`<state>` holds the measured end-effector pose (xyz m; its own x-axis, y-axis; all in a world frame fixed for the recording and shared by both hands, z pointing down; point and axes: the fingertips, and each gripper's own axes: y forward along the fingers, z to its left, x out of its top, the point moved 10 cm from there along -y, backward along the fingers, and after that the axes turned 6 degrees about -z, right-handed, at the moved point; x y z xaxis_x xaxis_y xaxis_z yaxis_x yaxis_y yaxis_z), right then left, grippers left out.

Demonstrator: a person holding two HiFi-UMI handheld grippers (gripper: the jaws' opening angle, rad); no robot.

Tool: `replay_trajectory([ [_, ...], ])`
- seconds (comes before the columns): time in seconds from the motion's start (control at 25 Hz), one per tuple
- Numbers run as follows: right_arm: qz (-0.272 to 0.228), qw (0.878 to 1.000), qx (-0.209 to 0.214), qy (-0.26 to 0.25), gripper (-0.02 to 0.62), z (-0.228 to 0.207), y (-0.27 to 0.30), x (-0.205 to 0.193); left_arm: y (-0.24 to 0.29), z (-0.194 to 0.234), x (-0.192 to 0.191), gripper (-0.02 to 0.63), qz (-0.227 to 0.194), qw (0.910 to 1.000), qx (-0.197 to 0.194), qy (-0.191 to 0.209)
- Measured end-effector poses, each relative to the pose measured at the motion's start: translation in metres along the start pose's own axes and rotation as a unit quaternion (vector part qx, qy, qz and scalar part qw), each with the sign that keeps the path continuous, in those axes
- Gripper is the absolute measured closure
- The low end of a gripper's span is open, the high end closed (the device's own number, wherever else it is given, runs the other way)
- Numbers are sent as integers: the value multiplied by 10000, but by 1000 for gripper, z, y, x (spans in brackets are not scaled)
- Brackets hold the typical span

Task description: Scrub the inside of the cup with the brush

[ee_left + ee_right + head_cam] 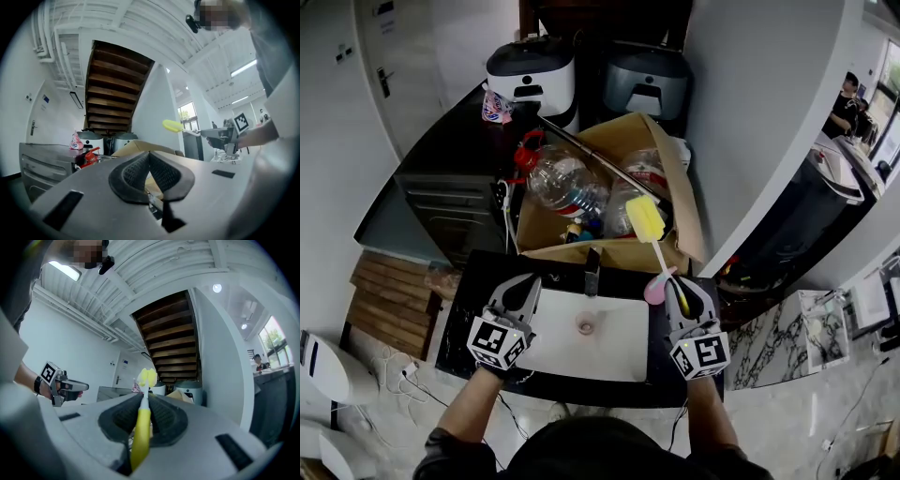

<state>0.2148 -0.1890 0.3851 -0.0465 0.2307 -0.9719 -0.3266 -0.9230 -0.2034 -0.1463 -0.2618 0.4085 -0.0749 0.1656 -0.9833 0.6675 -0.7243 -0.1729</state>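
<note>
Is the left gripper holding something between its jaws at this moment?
No, in the left gripper view the left gripper has its two jaws closed against each other, with nothing between them.

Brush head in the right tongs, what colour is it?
The brush head is yellow; the head view shows it best.

White walls (769, 112) flank a dark wooden staircase (171, 341). A white sink (562, 349) sits in a black counter (461, 295).

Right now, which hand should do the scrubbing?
Right. The right gripper is clamped on the brush handle, its sponge head pointing forward; the left gripper is shut and empty.
</note>
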Motion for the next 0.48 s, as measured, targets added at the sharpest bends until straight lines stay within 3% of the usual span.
replay_trajectory([
  [0.48,85,9999,-106,-50,558,0,-1,-5,-10,10,13,604,-79,9999,143,55],
])
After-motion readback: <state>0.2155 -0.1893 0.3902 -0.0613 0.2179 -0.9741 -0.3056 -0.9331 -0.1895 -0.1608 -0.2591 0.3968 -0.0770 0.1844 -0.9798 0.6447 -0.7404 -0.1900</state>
